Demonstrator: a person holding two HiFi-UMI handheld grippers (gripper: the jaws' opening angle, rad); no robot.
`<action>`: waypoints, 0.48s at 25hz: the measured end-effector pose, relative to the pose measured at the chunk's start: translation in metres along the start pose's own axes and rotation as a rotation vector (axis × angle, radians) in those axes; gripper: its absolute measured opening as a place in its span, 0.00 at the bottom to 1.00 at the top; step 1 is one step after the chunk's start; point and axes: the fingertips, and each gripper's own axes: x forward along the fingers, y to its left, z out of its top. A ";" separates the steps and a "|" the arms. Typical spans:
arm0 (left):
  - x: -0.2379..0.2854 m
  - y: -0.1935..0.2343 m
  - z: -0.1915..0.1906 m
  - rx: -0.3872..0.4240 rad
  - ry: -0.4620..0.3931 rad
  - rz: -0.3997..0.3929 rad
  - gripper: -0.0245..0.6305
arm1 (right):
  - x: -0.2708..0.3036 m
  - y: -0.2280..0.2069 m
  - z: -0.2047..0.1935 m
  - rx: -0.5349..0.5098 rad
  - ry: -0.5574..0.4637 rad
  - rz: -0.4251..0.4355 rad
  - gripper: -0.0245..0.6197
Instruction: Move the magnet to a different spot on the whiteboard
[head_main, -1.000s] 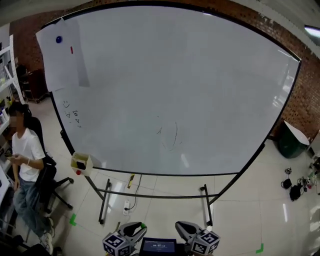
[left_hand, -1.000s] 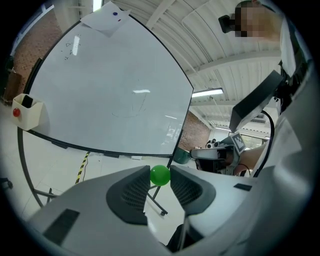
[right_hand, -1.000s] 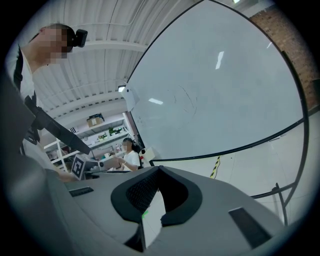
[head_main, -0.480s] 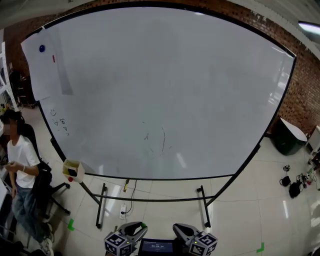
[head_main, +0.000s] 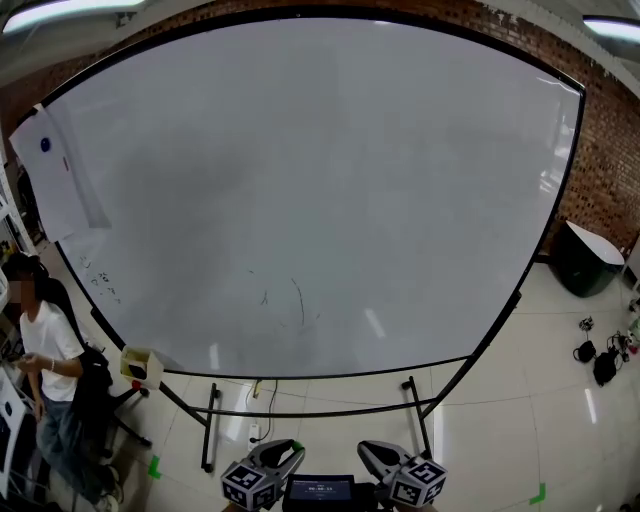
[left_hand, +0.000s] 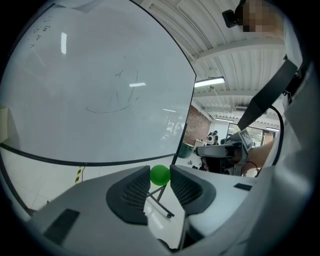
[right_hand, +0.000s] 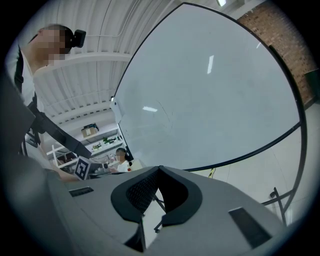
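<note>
A big whiteboard (head_main: 330, 180) on a wheeled stand fills the head view; it also shows in the left gripper view (left_hand: 90, 75) and the right gripper view (right_hand: 210, 100). My left gripper (head_main: 290, 452) sits low at the picture's bottom, well short of the board. It is shut on a small green round magnet (left_hand: 160, 175), with both pads touching it. My right gripper (head_main: 372, 450) is beside it, its jaws shut with nothing between them (right_hand: 159, 169). A blue magnet (head_main: 45, 145) pins a paper sheet (head_main: 60, 185) at the board's top left.
A person (head_main: 45, 345) sits at the far left by a chair. A small box (head_main: 140, 367) hangs at the board's lower left corner. The stand's legs (head_main: 210, 425) rest on the tiled floor. A dark bin (head_main: 585, 260) and cables (head_main: 600, 360) lie at the right, by a brick wall.
The board, the paper sheet and the blue magnet have slid left in the head view. Both grippers keep their place at the bottom, the green magnet still in the left one.
</note>
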 end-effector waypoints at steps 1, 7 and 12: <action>0.008 0.001 0.005 0.007 0.000 0.003 0.27 | 0.001 -0.007 0.006 -0.002 -0.005 0.002 0.07; 0.046 0.000 0.021 0.032 0.012 0.006 0.27 | 0.001 -0.044 0.025 0.011 -0.024 0.008 0.07; 0.075 0.003 0.033 0.106 0.052 0.014 0.27 | 0.001 -0.071 0.039 0.024 -0.044 0.011 0.07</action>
